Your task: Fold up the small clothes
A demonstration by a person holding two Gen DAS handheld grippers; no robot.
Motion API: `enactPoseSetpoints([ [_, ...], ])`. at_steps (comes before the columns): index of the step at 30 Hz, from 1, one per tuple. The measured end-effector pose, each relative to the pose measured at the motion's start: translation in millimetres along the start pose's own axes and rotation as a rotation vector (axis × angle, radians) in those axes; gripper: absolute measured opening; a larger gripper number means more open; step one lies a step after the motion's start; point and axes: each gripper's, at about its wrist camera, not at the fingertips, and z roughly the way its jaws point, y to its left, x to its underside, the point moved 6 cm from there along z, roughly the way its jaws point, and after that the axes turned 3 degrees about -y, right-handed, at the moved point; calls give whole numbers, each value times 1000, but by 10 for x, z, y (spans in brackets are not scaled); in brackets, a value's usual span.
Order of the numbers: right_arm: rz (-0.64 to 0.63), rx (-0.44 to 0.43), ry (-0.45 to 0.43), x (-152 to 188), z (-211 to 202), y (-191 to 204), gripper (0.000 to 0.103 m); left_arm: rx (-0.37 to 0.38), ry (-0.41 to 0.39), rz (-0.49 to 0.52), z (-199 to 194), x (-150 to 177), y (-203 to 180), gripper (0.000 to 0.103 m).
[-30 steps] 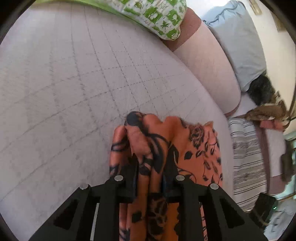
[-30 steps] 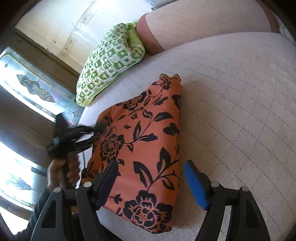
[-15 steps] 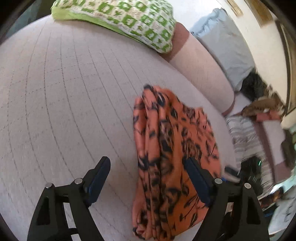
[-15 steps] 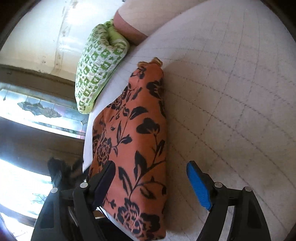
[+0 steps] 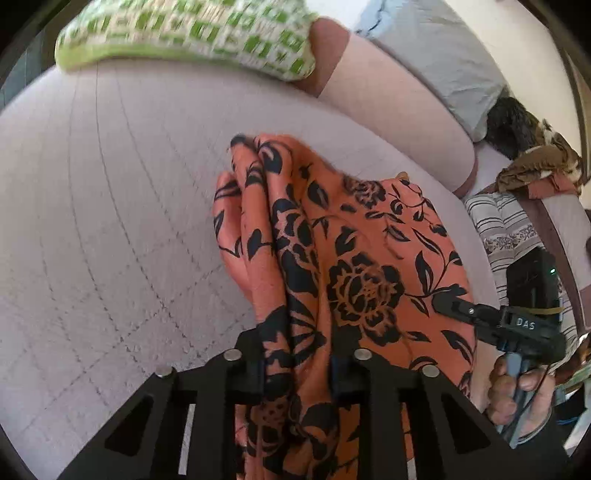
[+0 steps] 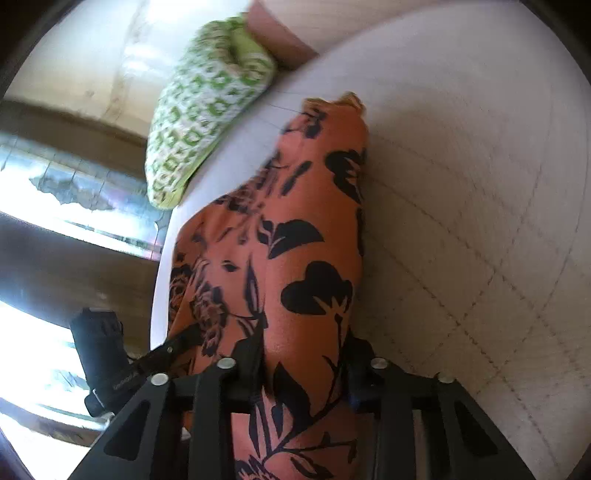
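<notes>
An orange garment with a black flower print [image 5: 362,258] lies folded lengthwise on the pale quilted sofa seat [image 5: 110,221]. My left gripper [image 5: 297,354] is shut on its bunched near edge. My right gripper [image 6: 306,369] is shut on the other near end of the same garment [image 6: 295,258]. Each gripper shows in the other's view: the right one at the right in the left wrist view [image 5: 480,314], the left one at the lower left in the right wrist view [image 6: 162,358]. The far end of the garment rests on the seat.
A green and white patterned cushion [image 5: 192,33] lies at the back of the seat, also in the right wrist view [image 6: 207,110]. A pink bolster [image 5: 391,110], a grey pillow [image 5: 436,55], a striped cloth [image 5: 506,229] and dark clothes [image 5: 535,155] lie to the right.
Half a second ago both grippers were open beside the garment. Now both have closed on its near edge, one at each end.
</notes>
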Motion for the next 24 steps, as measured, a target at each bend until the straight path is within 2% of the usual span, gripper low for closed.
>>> enactPoseSetpoints([
  [4,-88,4,-39,-87,-311,232,32,31,-81,64,-254,-128,-428,24],
  [7,-130,2,-99,-279,-754,294,32,72,-128,115,-350,-269,-844,24],
  [11,-160,1,-171,-561,-1284,239,32,106,-162,175,-337,-449,-1311,24],
  [14,-148,0,-216,-745,-1550,106,32,118,-159,189,-177,-563,-1582,24],
  [18,-125,7,-228,-870,-1657,-130,32,110,-134,184,66,-561,-1683,24],
  [24,-71,10,-192,-834,-1401,-657,32,59,-60,168,580,-358,-1537,25],
])
